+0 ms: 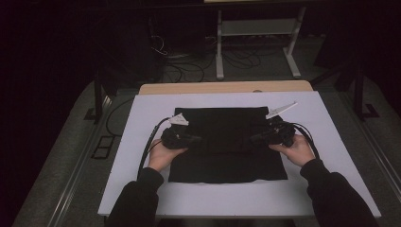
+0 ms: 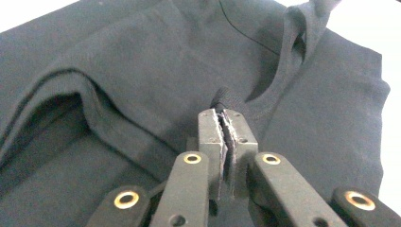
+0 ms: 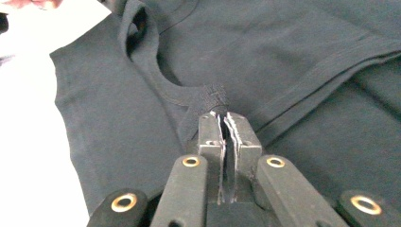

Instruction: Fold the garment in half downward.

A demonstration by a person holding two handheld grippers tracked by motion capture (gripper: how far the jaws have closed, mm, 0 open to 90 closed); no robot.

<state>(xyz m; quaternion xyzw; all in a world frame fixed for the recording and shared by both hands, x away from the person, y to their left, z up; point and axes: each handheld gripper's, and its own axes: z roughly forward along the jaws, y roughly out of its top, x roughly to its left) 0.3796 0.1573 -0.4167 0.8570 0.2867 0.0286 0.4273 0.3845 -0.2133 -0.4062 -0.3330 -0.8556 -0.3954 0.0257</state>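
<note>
A black garment (image 1: 227,142) lies spread on the white board, partly folded, with a hem fold across its middle. My left gripper (image 1: 197,138) is over the garment's left part, and its jaws are shut on a bunched bit of the black cloth (image 2: 226,100). My right gripper (image 1: 254,138) is over the right part, jaws shut on another pinch of the cloth (image 3: 210,97). Both pinched spots are lifted a little above the rest of the garment. In the two gripper views an armhole or neck opening (image 2: 295,45) (image 3: 137,28) curves just beyond the jaws.
The white board (image 1: 142,142) rests on a wooden table (image 1: 227,87) and has bare margins left, right and in front of the garment. Beyond the table are a dark floor with cables (image 1: 184,66) and a white frame (image 1: 257,28).
</note>
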